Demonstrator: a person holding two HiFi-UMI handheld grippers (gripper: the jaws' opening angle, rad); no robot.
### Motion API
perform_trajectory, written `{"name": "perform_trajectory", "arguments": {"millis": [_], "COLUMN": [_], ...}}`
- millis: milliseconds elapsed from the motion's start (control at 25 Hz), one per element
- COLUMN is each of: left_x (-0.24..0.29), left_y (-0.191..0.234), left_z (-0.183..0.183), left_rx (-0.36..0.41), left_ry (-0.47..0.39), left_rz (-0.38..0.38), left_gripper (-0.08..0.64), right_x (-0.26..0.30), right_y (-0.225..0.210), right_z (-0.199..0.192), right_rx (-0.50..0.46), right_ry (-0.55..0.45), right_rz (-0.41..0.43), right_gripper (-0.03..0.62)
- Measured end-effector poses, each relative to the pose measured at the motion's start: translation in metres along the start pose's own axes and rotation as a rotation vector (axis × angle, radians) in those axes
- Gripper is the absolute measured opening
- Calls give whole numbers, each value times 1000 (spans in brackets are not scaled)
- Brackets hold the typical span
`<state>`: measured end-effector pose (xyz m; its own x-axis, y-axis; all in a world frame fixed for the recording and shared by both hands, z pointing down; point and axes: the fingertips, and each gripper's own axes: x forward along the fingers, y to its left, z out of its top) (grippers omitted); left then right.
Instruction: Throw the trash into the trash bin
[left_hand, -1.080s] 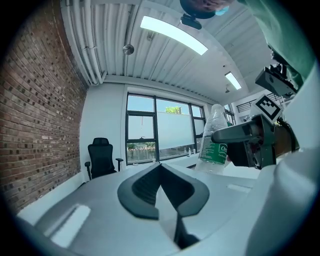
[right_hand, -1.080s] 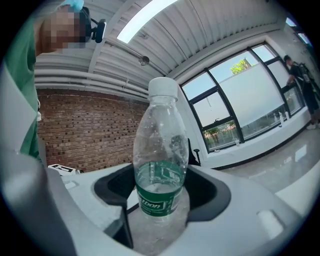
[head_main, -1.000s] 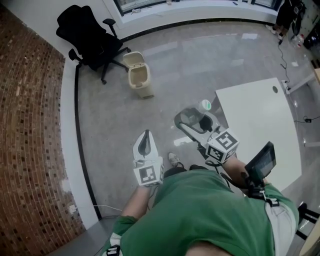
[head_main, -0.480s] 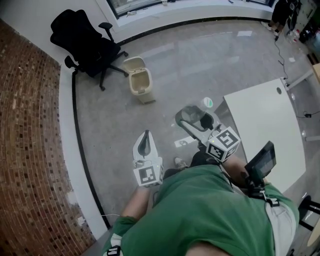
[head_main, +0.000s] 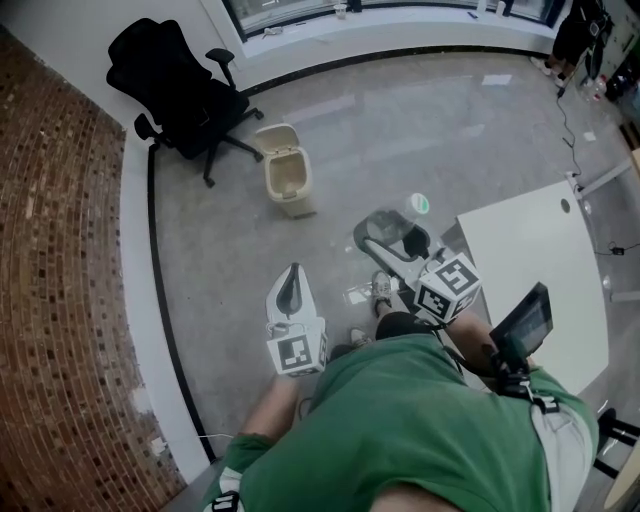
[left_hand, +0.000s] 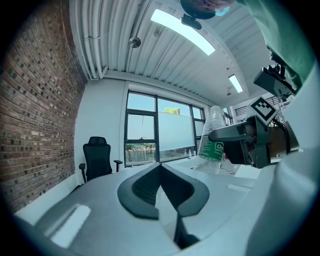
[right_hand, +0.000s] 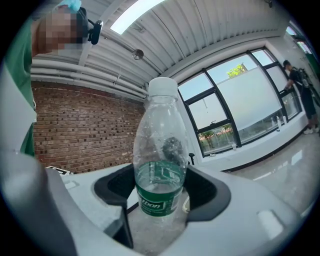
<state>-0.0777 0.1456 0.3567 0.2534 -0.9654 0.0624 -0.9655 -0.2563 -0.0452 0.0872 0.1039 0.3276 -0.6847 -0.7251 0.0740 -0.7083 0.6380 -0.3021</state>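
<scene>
1. Seen from above, a person (head_main: 400, 430) in a green shirt stands on a grey floor (head_main: 400, 120), holding a set of tongs in each hand.
2. The right tongs (head_main: 392, 238) are clamped on a clear plastic bottle (right_hand: 160, 170). It stands upright between the jaws, gripped at its green label band, with a white cap on top.
3. The left tongs (left_hand: 161, 177) are pressed together with nothing in them.
4. The beige trash bin (head_main: 283, 172) stands on the floor well apart from the bottle, ahead and to the left, near a black office chair (head_main: 180, 85). A white surface (head_main: 530, 270) lies to the right.
5. The bottle looks nearly empty, with droplets inside, so it is probably very light. Its thin walls would likely dent under a hard squeeze and feel slick. The label band, where the tongs grip it, seems the firmest place to hold.
6. The label has white lettering, but only the letters "bon" can be read; the rest curves out of sight. The marker cube (head_main: 296, 350) on each set of tongs shows black-and-white squares and no words.
</scene>
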Motion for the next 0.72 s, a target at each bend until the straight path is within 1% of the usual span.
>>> {"name": "perform_trajectory", "arguments": {"millis": [280,440,720], "left_x": [51,89,166], "left_y": [13,15,12], "left_z": [8,8,22], "left_rx": [21,31,36], "left_ry": [-7,-11,-18], "left_rz": [39,51,86], "left_gripper": [5,5,5], "right_x": [44,67,104], "right_y": [-43,-72,-138], "right_z": [15,26,51], "right_rx": [8,16,28], "right_ry": [-4,-18,-22], "right_rz": [45,59,78], "right_gripper": [310,310,310]}}
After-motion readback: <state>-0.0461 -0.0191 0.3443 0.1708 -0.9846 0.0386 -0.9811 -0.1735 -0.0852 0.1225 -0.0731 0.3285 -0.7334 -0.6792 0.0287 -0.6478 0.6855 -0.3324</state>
